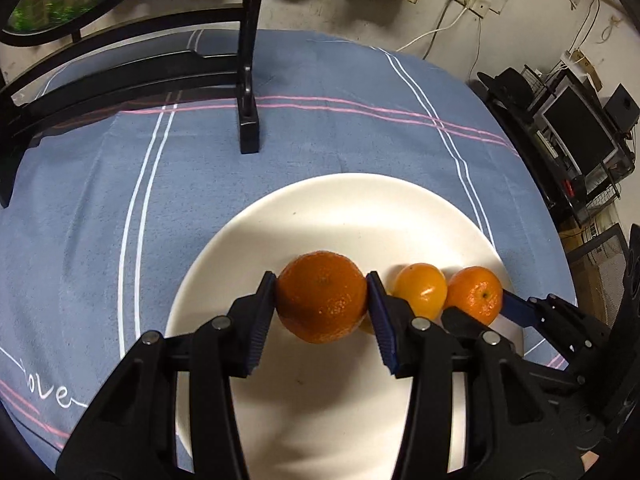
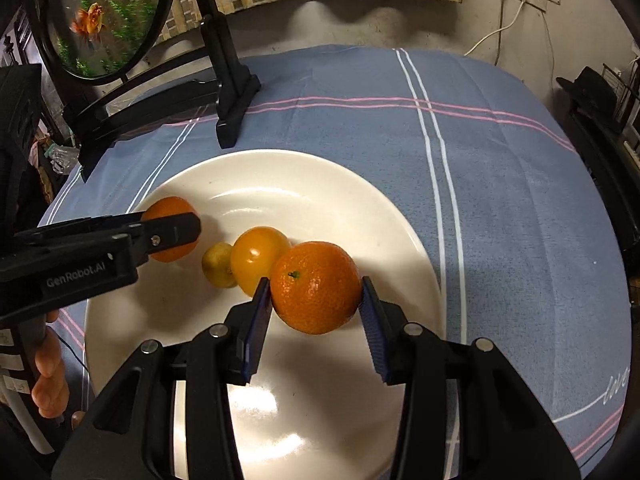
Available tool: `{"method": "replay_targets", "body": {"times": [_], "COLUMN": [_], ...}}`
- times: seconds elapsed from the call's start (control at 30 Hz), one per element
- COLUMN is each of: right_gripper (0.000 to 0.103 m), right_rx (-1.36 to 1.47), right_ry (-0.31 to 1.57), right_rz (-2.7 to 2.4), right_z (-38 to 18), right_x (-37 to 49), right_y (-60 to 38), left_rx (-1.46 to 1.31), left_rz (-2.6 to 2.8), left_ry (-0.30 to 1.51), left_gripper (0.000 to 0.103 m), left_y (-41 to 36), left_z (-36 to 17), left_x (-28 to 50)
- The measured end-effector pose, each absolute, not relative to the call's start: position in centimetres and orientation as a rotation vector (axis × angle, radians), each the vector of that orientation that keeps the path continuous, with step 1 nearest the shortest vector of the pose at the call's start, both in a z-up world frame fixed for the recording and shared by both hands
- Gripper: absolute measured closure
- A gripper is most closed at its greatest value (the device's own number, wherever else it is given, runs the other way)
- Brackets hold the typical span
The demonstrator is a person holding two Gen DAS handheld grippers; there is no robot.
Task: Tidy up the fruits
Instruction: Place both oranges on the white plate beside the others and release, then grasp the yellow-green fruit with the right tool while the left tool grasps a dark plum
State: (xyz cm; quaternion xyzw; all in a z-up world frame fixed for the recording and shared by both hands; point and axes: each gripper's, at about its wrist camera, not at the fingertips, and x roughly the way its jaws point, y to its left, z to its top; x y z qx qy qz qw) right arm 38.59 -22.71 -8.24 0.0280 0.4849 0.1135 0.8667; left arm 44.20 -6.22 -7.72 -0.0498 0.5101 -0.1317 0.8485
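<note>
A white plate [image 1: 360, 208] sits on the blue cloth and holds several citrus fruits in a row. My left gripper [image 1: 321, 295] is shut on a dark orange [image 1: 320, 296] at the left end of the row; it shows in the right wrist view [image 2: 168, 216] behind the left gripper's finger. My right gripper [image 2: 316, 294] has its pads [image 2: 260, 312] against another orange [image 2: 316, 286] at the right end, also seen in the left wrist view [image 1: 476, 294]. Between them lie a yellow-orange fruit [image 2: 258, 258] and a small greenish-yellow fruit [image 2: 216, 266].
A black stand [image 2: 232, 92] holding a round fish picture [image 2: 108, 12] stands on the table behind the plate. The blue striped tablecloth [image 2: 500, 200] stretches to the right. Shelves with electronics [image 1: 576, 136] stand beyond the table's right edge.
</note>
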Motion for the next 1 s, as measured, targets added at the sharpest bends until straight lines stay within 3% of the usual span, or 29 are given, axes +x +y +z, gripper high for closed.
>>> {"method": "replay_targets", "body": {"times": [0.03, 0.07, 0.1, 0.13, 0.27, 0.33, 0.47, 0.73, 1.0], "right_gripper": [0.056, 0.048, 0.039, 0.036, 0.035, 0.034, 0.032, 0.032, 0.032], "right_rx": [0.049, 0.019, -0.005, -0.025, -0.059, -0.055, -0.044, 0.021, 0.017], "right_ry": [1.018, 1.002, 0.977, 0.948, 0.886, 0.876, 0.881, 0.888, 0.908], "right_rz": [0.231, 0.206, 0.187, 0.172, 0.168, 0.198, 0.269, 0.284, 0.237], "right_z": [-8.3, -8.0, -7.5, -6.8, -3.5, -2.2, -0.7, -3.2, -4.8], "right_x": [38.7, 38.7, 38.5, 38.1, 35.4, 33.3, 26.4, 12.3, 9.0], "right_y": [-22.6, -22.5, -22.3, -22.4, -22.6, -22.7, -22.8, -21.9, -21.8], "left_rx": [-0.108, -0.118, -0.131, -0.135, -0.128, -0.12, -0.042, -0.065, -0.045], "left_rz": [-0.278, -0.284, -0.287, -0.282, -0.286, -0.288, -0.256, -0.243, -0.233], "left_ry": [1.079, 1.079, 1.07, 1.05, 0.975, 0.92, 0.822, 0.817, 0.88], "left_gripper": [0.054, 0.048, 0.033, 0.03, 0.029, 0.018, 0.011, 0.01, 0.01], "left_y": [-6.2, -6.1, -5.9, -5.6, -4.1, -2.8, -1.2, 1.5, 2.8], "left_z": [-7.7, -7.5, -7.0, -6.4, -2.9, -0.8, 1.4, -3.0, -6.0], "left_x": [44.2, 44.3, 44.1, 43.8, 41.2, 38.2, 29.7, 13.5, 8.2]}}
